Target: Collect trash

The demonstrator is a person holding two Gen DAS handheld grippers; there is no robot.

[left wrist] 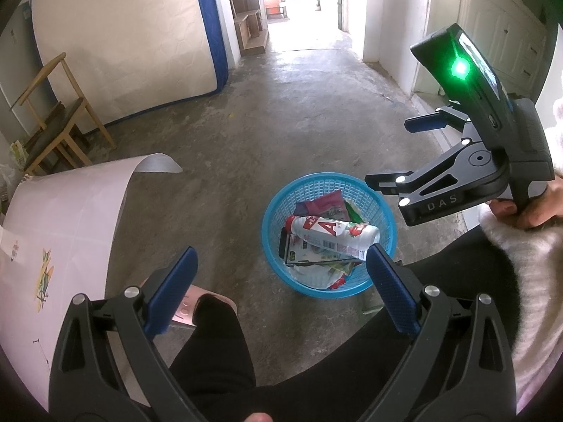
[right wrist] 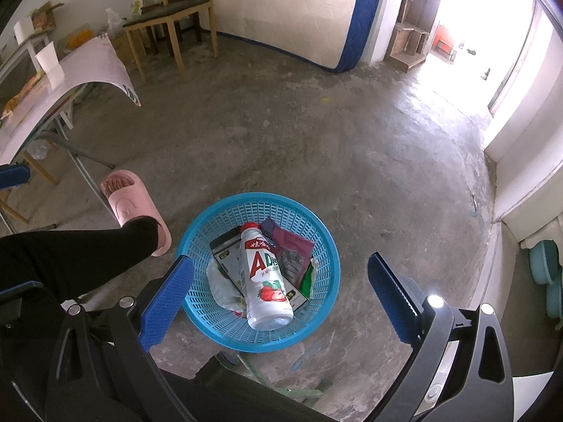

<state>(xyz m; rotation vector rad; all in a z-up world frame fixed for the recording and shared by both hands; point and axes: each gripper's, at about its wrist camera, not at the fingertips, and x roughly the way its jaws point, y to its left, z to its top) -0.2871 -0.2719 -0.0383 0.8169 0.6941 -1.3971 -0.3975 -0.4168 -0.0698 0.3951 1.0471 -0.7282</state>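
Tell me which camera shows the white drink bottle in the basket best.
The right wrist view: the white bottle lies fully visible on top of the trash in the blue basket, label readable. In the left wrist view, the bottle looks smaller, its base hidden behind one finger of the left tongs.

The right gripper has its two blue fingers spread wide apart, with nothing between them; it hangs over a blue basket on the grey floor; in the basket a white bottle with a red cap lies on top, over a black box, a purple bag and some white paper; to the left a leg in black ends in a pink slipper beside the basket; far left is a table with a pink sheet; behind it a wooden chair; far off a mattress leans on the wall; a bright doorway is far right.
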